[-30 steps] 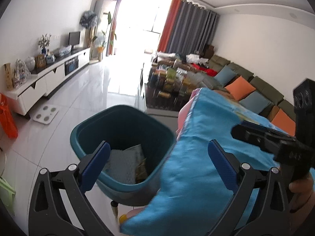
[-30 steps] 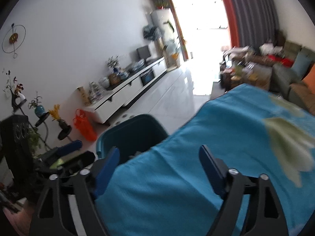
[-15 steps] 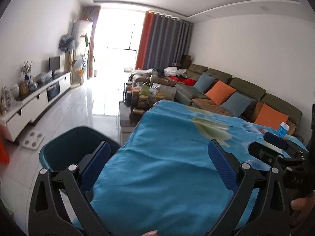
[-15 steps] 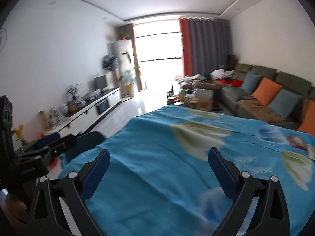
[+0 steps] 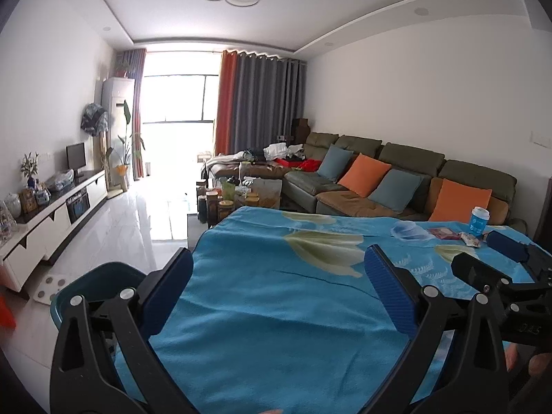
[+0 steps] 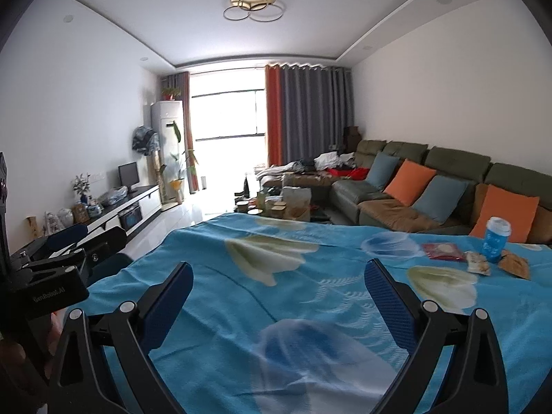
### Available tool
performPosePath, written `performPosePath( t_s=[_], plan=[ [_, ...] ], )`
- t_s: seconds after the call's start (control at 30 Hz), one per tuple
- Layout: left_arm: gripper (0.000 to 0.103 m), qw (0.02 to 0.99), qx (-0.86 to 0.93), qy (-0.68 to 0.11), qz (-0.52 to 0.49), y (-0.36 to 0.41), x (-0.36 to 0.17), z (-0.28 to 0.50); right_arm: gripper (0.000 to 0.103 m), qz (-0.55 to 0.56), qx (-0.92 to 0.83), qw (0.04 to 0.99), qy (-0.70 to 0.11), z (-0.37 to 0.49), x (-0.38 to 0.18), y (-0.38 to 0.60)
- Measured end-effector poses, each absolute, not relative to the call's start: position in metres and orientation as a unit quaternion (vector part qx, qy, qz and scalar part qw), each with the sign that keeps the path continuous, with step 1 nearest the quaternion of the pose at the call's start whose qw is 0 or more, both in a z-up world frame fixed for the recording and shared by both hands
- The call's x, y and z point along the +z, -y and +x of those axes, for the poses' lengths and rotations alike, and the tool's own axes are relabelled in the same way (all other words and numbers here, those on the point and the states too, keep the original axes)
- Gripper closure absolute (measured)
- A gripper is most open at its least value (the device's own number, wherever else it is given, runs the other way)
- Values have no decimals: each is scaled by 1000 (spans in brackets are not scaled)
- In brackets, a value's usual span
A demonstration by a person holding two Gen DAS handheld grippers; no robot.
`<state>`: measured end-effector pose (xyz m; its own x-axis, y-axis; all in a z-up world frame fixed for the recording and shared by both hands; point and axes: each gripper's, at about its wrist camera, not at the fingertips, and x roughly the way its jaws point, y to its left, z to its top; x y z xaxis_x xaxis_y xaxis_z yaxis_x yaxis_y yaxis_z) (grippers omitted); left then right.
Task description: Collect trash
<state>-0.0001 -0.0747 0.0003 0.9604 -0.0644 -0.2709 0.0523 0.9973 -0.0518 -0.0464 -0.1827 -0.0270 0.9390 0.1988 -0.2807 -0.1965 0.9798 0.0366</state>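
My left gripper (image 5: 277, 258) and right gripper (image 6: 279, 269) both hover open and empty over a table with a blue floral cloth (image 6: 310, 296). At the table's far right stand a blue paper cup (image 6: 495, 239), a red wrapper (image 6: 441, 251), a pale snack wrapper (image 6: 477, 265) and a brown wrapper (image 6: 515, 265). The left wrist view shows the same cup (image 5: 479, 220) and red wrapper (image 5: 443, 233) beyond the other gripper's fingers (image 5: 507, 246). A teal bin (image 5: 93, 286) sits on the floor off the table's left edge, its inside hidden.
A green sofa (image 5: 396, 172) with orange and blue cushions runs along the right wall. A cluttered coffee table (image 5: 241, 196) stands past the table's far edge. A white TV cabinet (image 5: 58, 214) lines the left wall, with glossy white floor (image 5: 138, 220) between.
Both views swung up and to the right, from the bin onto the table top. The bin slid to the lower left and its contents left view. The cup and wrappers came into sight.
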Motion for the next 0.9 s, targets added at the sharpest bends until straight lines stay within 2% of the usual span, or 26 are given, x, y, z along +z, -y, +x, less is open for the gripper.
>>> performPosePath(
  t_s=[0.9],
  plan=[
    [6,994,-32,-102,2,95,2,-14,7,33,61,991,-115,-65,-21,211]
  ],
)
